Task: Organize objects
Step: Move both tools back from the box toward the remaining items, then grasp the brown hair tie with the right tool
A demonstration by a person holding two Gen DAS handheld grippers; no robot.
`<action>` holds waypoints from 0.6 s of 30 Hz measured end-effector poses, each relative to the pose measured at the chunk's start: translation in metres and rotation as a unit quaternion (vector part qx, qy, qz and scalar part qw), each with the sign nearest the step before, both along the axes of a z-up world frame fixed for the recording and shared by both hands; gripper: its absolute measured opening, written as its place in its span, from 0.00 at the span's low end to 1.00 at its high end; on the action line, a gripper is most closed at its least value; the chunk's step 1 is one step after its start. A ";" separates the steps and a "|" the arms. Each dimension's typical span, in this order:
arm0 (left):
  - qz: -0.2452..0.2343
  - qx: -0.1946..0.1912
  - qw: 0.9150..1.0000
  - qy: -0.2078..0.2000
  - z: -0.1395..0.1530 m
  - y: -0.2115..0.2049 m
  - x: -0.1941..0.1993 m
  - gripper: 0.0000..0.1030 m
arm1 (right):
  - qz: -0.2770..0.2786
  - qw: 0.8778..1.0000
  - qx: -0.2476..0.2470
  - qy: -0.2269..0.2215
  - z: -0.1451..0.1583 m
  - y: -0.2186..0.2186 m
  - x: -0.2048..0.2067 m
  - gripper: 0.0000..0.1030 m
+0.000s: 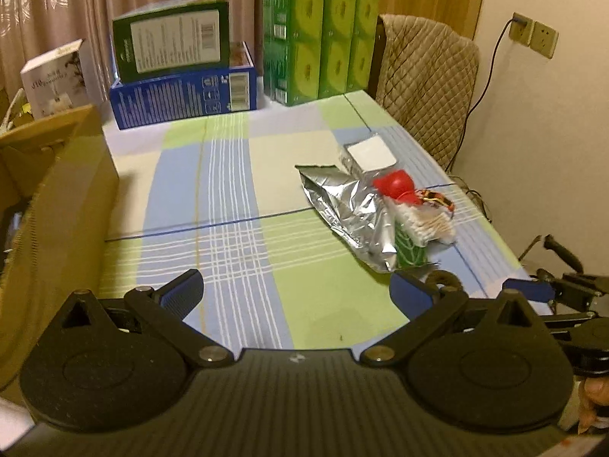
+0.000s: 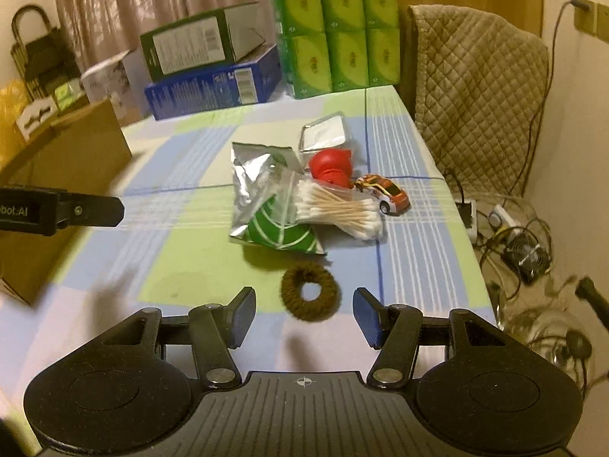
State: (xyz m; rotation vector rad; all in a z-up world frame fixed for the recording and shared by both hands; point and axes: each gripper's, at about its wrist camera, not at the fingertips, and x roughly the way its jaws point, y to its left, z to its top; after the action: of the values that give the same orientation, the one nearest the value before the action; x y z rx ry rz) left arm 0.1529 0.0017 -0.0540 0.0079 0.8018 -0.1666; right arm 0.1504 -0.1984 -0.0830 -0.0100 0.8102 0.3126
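Left wrist view: left gripper (image 1: 297,289) spread wide, empty, above checked tablecloth (image 1: 236,198); cardboard box (image 1: 57,205) at left; foil pouch (image 1: 342,205), red toy (image 1: 394,186) and cotton swabs (image 1: 426,224) piled right.

Right wrist view: right gripper (image 2: 302,314) released, empty, just near of brown hair scrunchie (image 2: 310,291); toy car (image 2: 384,192) right of swabs; green tissue packs (image 2: 338,34) far.
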 end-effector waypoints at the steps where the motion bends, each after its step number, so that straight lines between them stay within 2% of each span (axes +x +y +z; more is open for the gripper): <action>1: -0.001 -0.001 1.000 0.000 -0.006 -0.001 0.005 0.99 | 0.002 1.000 -0.002 0.002 -0.003 0.000 0.004 0.53; 6: -0.006 -0.008 1.000 0.004 -0.024 -0.004 0.025 0.99 | 0.024 1.000 -0.016 -0.001 -0.010 0.011 0.017 0.53; 11: -0.005 -0.049 0.999 0.013 -0.028 0.000 0.040 0.99 | 0.035 0.998 -0.050 0.012 -0.021 0.027 0.030 0.53; 14: -0.004 -0.038 0.999 0.013 -0.030 -0.001 0.046 0.99 | 0.032 0.997 -0.066 0.019 -0.026 0.030 0.032 0.53; 18: -0.003 -0.044 0.999 0.027 -0.036 0.001 0.049 0.99 | 0.011 0.998 -0.053 0.034 -0.029 0.026 0.037 0.51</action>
State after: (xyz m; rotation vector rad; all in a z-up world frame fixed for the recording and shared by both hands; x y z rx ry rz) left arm 0.2020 0.0026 -0.0895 -0.0777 0.8471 -0.2081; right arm 0.1872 -0.1727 -0.1125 -0.1081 0.8942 0.2920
